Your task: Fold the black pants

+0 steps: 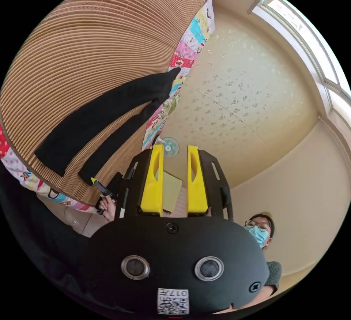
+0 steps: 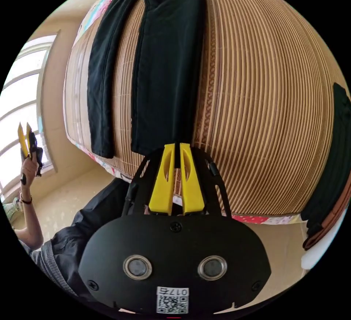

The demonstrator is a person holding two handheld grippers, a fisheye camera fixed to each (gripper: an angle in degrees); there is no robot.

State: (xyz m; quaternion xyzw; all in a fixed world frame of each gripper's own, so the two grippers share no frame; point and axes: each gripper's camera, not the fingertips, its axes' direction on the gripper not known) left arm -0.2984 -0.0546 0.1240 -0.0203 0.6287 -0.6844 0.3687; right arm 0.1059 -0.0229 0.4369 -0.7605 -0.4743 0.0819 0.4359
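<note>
Pants, black (image 2: pixel 161 67), lie flat on the bed's bamboo mat (image 2: pixel 263 97), both legs spread side by side, hems toward the near edge. The right tool (image 2: pixel 177 151) hovers at 1 hem, jaws nearly together, pinching nothing. The left tool (image 1: pixel 174 155), released, points at the ceiling. Folding looks unstarted; next, each tool needs a hem.

Bed: a striped bamboo mat (image 2: pixel 263 89) covers it, over a patchwork quilt (image 1: pixel 190 38) with bright patches along the edge.
Ceiling: cream, with a faint speckled pattern (image 1: pixel 237 93).
Walls: plain beige (image 1: pixel 307 195).
Windows: pale-framed panes (image 1: pixel 310 42), daylight streaming in; another window (image 2: pixel 18 93) glows white.
Fan: small, round (image 1: pixel 169 147), possibly wall-mounted.
Floor: pale, glossy (image 2: pixel 73 195).
</note>
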